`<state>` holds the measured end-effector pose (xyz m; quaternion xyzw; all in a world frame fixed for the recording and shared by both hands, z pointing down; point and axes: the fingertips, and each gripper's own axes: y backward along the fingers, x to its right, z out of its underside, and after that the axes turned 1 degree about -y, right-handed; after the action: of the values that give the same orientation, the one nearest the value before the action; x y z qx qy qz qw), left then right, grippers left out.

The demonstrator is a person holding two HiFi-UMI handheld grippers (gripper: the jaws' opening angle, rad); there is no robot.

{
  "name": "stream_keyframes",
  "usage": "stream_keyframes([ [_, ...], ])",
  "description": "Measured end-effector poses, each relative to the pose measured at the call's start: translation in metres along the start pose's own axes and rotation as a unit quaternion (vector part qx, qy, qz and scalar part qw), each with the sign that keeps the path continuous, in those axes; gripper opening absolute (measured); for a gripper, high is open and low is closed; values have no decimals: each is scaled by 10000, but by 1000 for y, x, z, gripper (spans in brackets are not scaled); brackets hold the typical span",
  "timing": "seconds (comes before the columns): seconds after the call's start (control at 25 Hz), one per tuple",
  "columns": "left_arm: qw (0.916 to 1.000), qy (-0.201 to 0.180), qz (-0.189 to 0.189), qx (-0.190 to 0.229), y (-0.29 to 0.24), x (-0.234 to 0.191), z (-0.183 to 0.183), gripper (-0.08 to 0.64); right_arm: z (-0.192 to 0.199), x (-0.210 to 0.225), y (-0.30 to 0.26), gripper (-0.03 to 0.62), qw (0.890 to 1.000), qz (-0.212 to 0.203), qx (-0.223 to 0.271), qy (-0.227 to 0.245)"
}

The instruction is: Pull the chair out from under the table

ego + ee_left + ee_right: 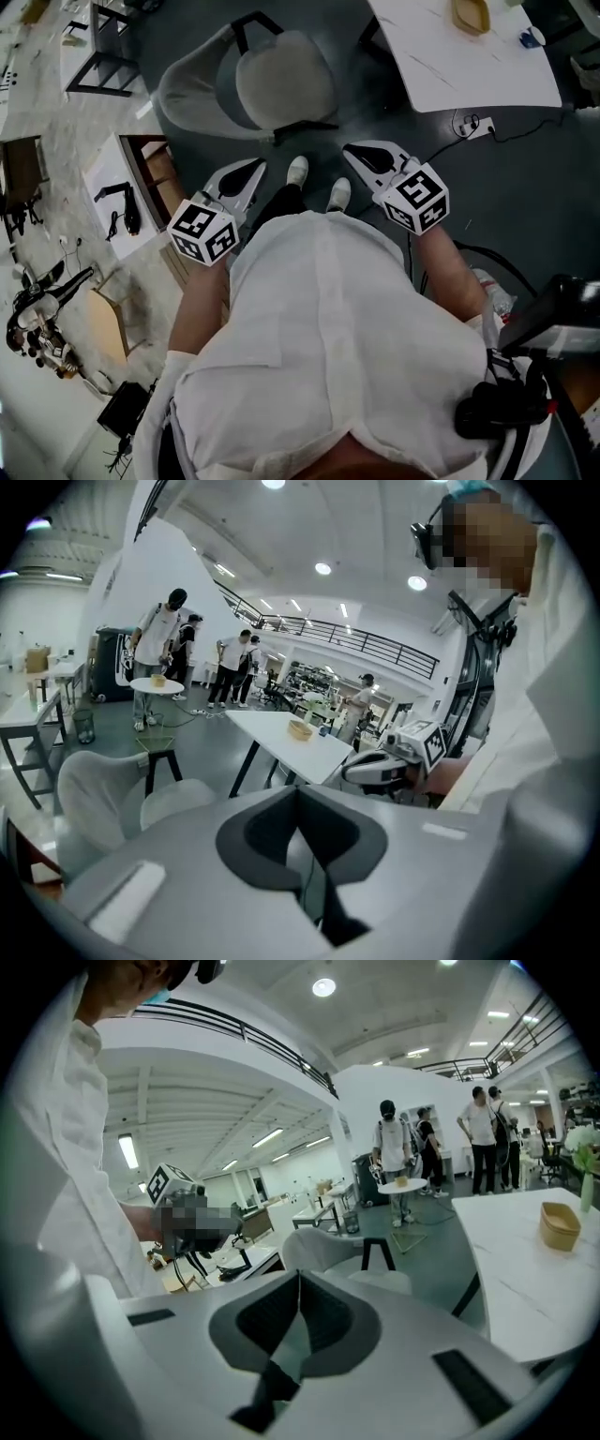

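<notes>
While the left gripper (246, 176) is held near the body, jaws closed on nothing, the grey shell chair (272, 89) is seen just ahead on open floor. The right gripper (367, 157) is likewise closed and empty. The white table (450, 66), farther right, is well apart from the chair. The pull is judged finished, and no new grasp seems called for.

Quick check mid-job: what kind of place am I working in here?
Probably a big open lab or workshop hall: a railed mezzanine walkway overhead, a white marble-patterned table with a pale grey shell chair nearby, and standing people grouped around the floor.
</notes>
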<state>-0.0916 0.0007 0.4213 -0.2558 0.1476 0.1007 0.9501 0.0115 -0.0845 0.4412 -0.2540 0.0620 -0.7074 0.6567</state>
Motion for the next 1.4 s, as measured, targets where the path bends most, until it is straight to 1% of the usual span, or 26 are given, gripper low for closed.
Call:
stream_keyframes([
  [0.16,10000,-13,9,-82,7,19,8,6,4,-16,6,9,9999,-3,102,3],
  [0.28,9999,1,169,16,7,29,2,6,6,-25,13,9,9999,40,119,28],
  [0.36,9994,-149,306,94,9,39,-2,6,10,-30,17,9,9999,99,83,56],
  [0.48,9986,-336,383,160,20,47,-1,6,10,-44,16,9,9998,169,68,122],
  [0.56,9985,-283,402,254,34,47,2,6,9,-56,12,9,9996,178,57,191],
  [0.72,9980,-60,432,464,68,46,14,6,7,-87,1,9,9994,174,19,283],
  [0.92,9980,62,328,533,121,36,37,6,9,-134,-15,9,9992,148,-40,361],
  [1.08,9963,399,408,639,157,28,48,6,8,-169,-27,8,9992,105,-38,394],
  [1.28,9969,238,395,641,189,22,63,6,8,-209,-45,8,9990,61,65,441],
  [1.4,9962,252,478,676,207,21,71,6,10,-229,-57,8,9989,57,67,454],
])
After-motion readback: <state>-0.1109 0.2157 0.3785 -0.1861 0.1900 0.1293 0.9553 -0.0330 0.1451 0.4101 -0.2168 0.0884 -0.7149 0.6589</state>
